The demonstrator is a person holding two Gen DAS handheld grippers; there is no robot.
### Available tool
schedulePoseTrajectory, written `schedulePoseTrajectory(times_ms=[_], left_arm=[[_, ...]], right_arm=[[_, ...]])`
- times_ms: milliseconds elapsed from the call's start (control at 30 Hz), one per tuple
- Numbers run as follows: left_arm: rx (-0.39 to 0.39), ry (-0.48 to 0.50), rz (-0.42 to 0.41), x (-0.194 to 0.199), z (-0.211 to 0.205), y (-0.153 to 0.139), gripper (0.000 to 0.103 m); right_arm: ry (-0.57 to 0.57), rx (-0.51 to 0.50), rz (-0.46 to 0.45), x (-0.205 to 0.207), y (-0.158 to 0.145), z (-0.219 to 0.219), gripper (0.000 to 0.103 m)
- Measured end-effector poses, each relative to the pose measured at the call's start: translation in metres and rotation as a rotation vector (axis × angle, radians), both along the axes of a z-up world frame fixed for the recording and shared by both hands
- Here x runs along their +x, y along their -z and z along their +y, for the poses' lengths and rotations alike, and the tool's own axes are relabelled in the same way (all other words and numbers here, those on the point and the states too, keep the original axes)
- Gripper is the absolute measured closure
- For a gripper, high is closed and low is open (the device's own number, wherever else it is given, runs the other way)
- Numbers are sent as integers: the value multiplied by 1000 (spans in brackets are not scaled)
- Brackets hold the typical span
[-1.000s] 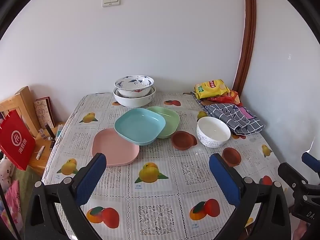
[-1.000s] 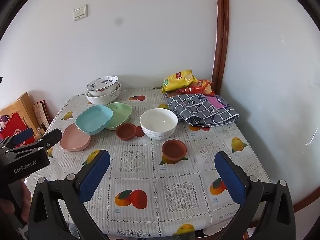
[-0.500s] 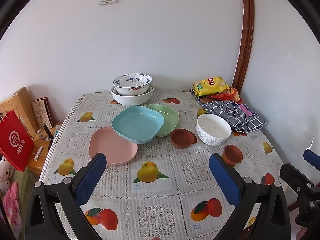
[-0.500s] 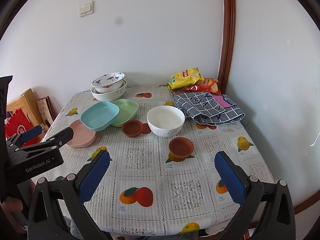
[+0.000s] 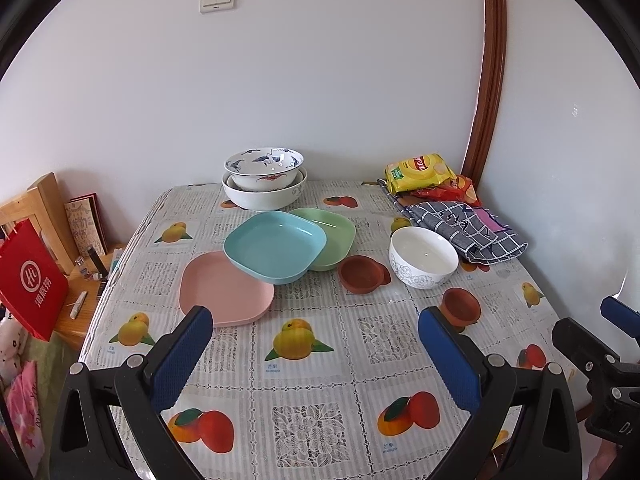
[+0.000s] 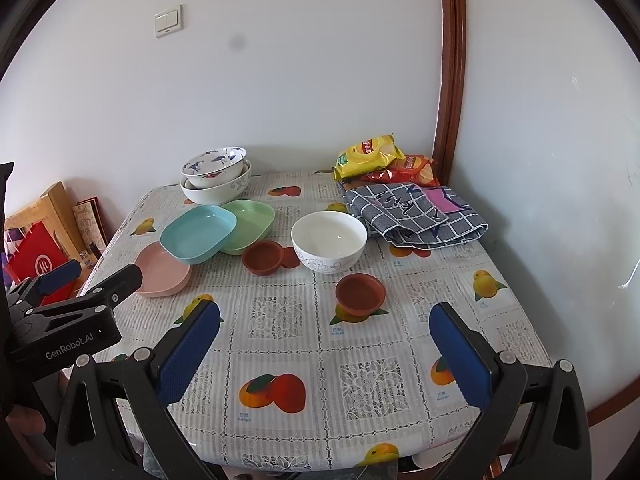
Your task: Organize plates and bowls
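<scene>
On the fruit-print tablecloth (image 5: 304, 364) a blue plate (image 5: 275, 246) leans over a pink plate (image 5: 224, 292) and a green plate (image 5: 332, 232). Two nested patterned bowls (image 5: 264, 184) stand at the back. A white bowl (image 5: 423, 257) and two small brown dishes (image 5: 362, 278) (image 5: 460, 306) lie to the right. My left gripper (image 5: 316, 350) hangs open over the table's near part, holding nothing. My right gripper (image 6: 324, 340) is open too, short of the nearer brown dish (image 6: 360, 293). In the right wrist view the blue plate (image 6: 198, 237) and white bowl (image 6: 329, 240) show mid-table.
Snack bags (image 5: 424, 172) and a folded checked cloth (image 5: 464, 228) fill the back right corner by a brown door frame (image 5: 484, 80). A red bag (image 5: 30, 280) and a wooden chair (image 5: 36, 208) stand left of the table. White walls close in behind and to the right.
Both grippers have drawn slightly back and up from the table, so the dishes look a little farther. Nothing on the table moved; both grippers stay open.
</scene>
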State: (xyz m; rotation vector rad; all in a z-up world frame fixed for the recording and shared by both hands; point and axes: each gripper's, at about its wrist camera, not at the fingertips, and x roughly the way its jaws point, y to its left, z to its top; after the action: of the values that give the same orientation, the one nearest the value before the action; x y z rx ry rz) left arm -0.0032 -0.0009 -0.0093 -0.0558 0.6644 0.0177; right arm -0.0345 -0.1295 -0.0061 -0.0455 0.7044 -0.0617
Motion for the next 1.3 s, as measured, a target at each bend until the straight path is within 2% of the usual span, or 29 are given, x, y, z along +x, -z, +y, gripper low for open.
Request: schedulePoseTrajectory(times_ms=[1300], left_arm=[[12, -8, 3, -8, -7, -1, 0]], right_arm=[[4, 11, -2, -9, 1, 4, 0]])
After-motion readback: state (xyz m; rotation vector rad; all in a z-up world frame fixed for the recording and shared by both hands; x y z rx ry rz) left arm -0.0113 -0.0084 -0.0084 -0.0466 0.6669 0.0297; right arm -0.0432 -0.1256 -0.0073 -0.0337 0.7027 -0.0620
